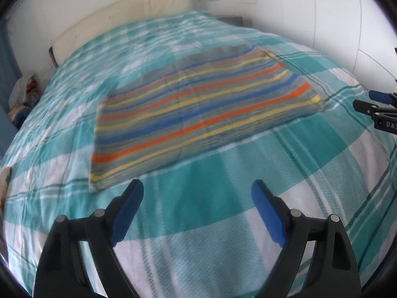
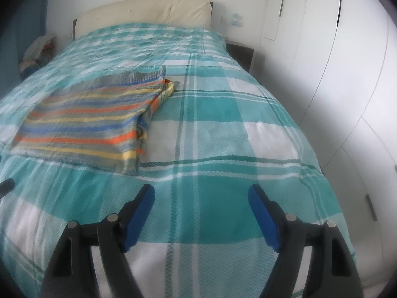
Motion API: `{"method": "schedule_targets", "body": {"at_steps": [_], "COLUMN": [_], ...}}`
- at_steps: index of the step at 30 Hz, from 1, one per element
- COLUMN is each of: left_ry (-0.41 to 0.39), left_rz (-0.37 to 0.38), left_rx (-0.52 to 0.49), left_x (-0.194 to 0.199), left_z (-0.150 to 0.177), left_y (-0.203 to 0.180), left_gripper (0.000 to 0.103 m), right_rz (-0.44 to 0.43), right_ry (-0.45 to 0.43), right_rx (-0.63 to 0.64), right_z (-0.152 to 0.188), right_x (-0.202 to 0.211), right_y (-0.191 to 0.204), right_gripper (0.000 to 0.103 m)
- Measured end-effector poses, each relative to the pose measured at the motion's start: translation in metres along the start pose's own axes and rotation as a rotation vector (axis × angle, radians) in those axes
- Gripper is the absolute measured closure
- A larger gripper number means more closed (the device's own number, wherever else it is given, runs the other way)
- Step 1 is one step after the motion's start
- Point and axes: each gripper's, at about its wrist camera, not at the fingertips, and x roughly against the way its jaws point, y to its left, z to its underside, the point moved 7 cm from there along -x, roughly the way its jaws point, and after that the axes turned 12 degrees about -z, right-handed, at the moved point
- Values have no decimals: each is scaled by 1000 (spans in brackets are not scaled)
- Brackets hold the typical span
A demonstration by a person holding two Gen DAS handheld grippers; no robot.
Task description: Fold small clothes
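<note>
Left wrist view: the left gripper (image 1: 197, 190) hangs with jaws wide apart and nothing between them, just short of the near left corner of the striped cloth (image 1: 198, 106). The cloth lies flat, already folded, on the checked bedspread (image 1: 223, 223); its long axis and stripes run across the bed, left to right. The right gripper (image 2: 201, 195), jaws likewise apart and empty, stands off the cloth's right edge, farther away. Judgement: the left gripper is nearer.
</note>
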Motion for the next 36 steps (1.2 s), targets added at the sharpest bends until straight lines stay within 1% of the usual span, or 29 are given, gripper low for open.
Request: {"method": "schedule_targets", "body": {"at_steps": [3,6,8,11,13,15,16,17,18,19,20,22,23,24,26,27,28,29,30,31,32,33,35,36], "left_ry": [-7,-23,-44,-49,-45,-71,-100,-124,-131,-117,-102,-103,-110,-123,-156,-168,-177,-182,-186,-189,-189,-192,-199,-201], "left_rz": [22,60,93,141,163,144,132,130,136,133,107,155,176,196,216,222,224,228,233,240,250,260,271,276], "left_rx": [-30,-41,-66,-142,-228,-295,-313,-323,-324,-308,-286,-208,-183,-162,-128,-119,-114,-113,-109,-99,-83,-62,-15,10], "left_x": [-2,-3,-6,-15,-25,-33,-33,-33,-33,-37,-42,-43,-41,-37,-29,-25,-22,-20,-19,-16,-13,-11,-3,1], "left_z": [-12,-31,-47,-64,-71,-77,-81,-85,-87,-90,-91,-92,-91,-91,-92,-93,-93,-93,-93,-92,-92,-92,-92,-92], "left_y": [-23,-46,-66,-103,-134,-157,-166,-172,-176,-177,-174,-166,-163,-160,-154,-152,-152,-152,-152,-150,-146,-141,-122,-110], "left_gripper": [13,13,13,15,17,18,18,26,54,75,93,94,94,94,95,95,95,95,95,95,95,95,95,95], "right_rz": [-12,-32,-49,-71,-78,-102,-129,-166,-217,-261,-322,-439,-527,-596,-714,-736,-717,-712,-727,-726,-704,-676,-690,-695], "right_ry": [1,-2,-11,-29,-40,-50,-58,-67,-68,-57,-41,-14,26,71,168,230,260,277,280,267,261,256,234,214], "right_rx": [-14,-51,-87,-142,-172,-209,-231,-251,-272,-286,-305,-323,-333,-349,-383,-392,-399,-410,-427,-436,-440,-455,-468,-447], "right_z": [1,1,1,1,1,1,0,-3,-10,-18,-32,-60,-80,-94,-118,-129,-136,-143,-151,-158,-163,-167,-174,-180], "right_x": [0,-1,1,5,7,8,8,8,5,0,-8,-27,-47,-66,-107,-134,-154,-172,-188,-196,-203,-207,-201,-192], "right_y": [-3,-11,-18,-31,-39,-46,-48,-50,-52,-53,-55,-54,-49,-43,-28,-18,-14,-9,-3,0,0,0,6,12], "right_gripper": [26,26,26,26,26,26,26,26,26,26,26,26,26,26,26,26,26,26,27,40,76,96,96,96]}}
